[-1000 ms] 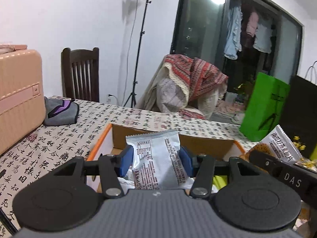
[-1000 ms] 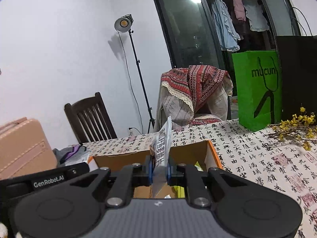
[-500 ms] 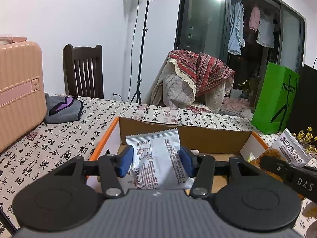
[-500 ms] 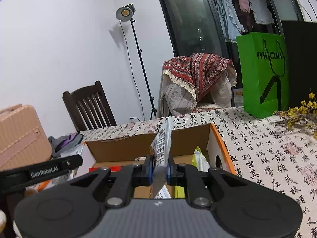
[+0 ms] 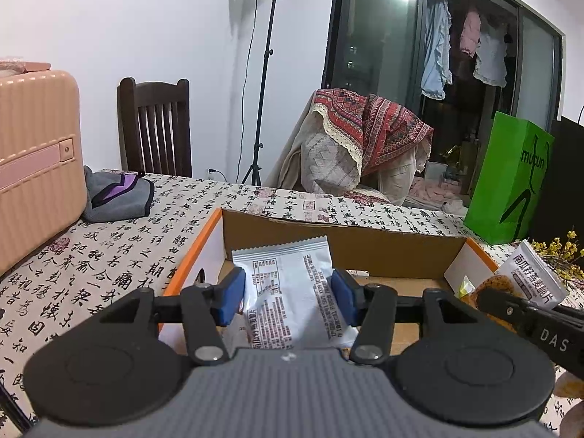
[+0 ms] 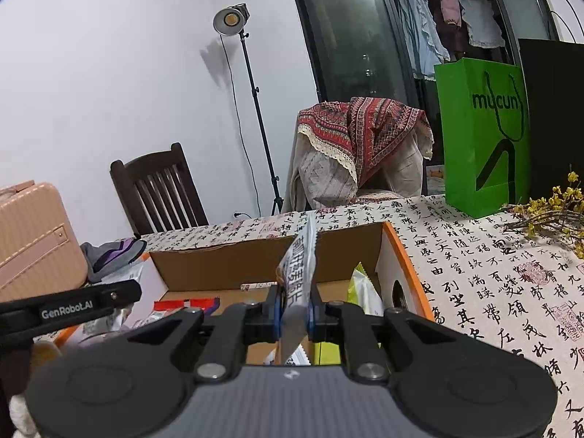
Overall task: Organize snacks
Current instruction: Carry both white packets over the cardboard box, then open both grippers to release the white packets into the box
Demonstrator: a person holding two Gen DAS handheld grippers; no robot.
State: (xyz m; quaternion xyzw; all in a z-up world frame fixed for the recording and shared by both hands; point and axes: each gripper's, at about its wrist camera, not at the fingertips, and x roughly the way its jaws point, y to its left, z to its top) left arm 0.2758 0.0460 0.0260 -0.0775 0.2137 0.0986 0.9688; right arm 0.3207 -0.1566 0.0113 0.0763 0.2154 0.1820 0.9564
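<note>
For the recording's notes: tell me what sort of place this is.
Probably a room in a home: laundry hangs behind a glass door, a wooden chair stands at a cloth-covered table, and a pink suitcase sits on it.

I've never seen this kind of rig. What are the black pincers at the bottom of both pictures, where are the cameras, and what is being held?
No robot here: a person carries one pincer tool in each hand, with a wide-angle camera on each looking along its fingers. In the left view, the left tool grips a silver snack packet by its sides over an open cardboard box on the patterned tablecloth. In the right view, the right tool pinches another snack packet edge-on over the same box, which already holds a few snacks.
</note>
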